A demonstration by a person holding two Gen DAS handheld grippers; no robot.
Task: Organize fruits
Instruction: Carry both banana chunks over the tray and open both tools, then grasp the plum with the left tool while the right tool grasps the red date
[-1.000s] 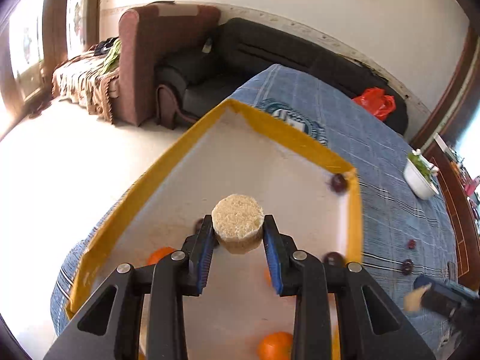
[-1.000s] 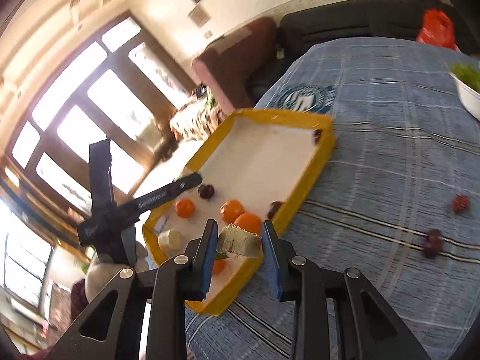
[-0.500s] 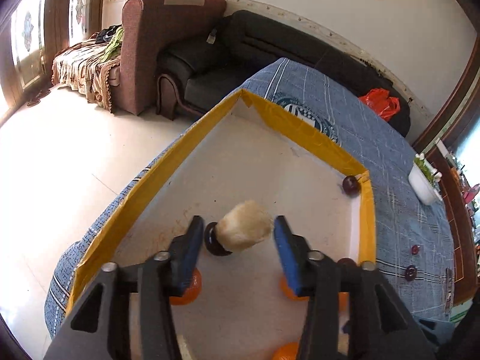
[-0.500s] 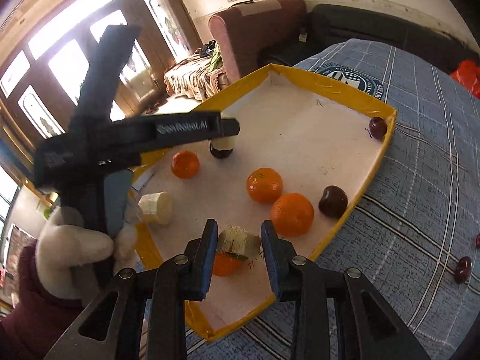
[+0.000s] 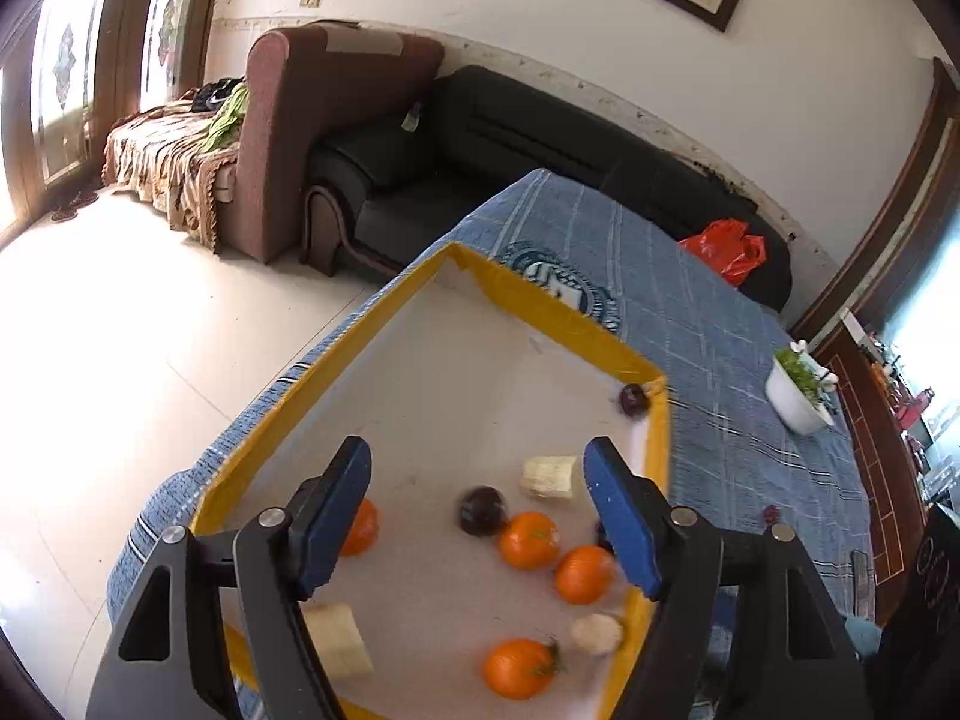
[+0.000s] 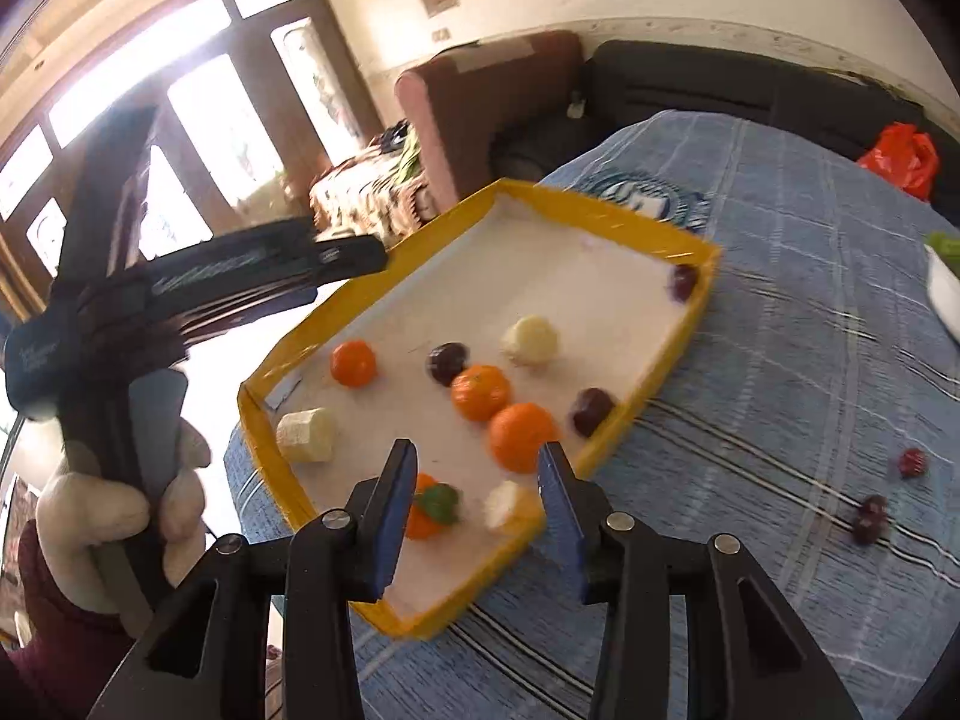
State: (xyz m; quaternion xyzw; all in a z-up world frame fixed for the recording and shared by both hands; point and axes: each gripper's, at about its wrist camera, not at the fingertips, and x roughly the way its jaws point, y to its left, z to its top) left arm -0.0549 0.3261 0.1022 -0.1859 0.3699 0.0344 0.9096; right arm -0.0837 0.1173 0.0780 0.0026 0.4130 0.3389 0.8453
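A yellow-rimmed white tray lies on the blue cloth. It holds several oranges, dark plums and pale banana pieces. My left gripper is open and empty above the tray. My right gripper is open and empty over the tray's near corner, with a small banana piece lying on the tray between its fingers. The left gripper also shows in the right wrist view, held by a gloved hand.
Dark red fruits lie loose on the blue cloth right of the tray. A white bowl of greens stands at the far right. A sofa and armchair stand behind the table.
Both grippers opened and let go of their banana pieces, which now lie in the tray. Both grippers drew back from the tray.
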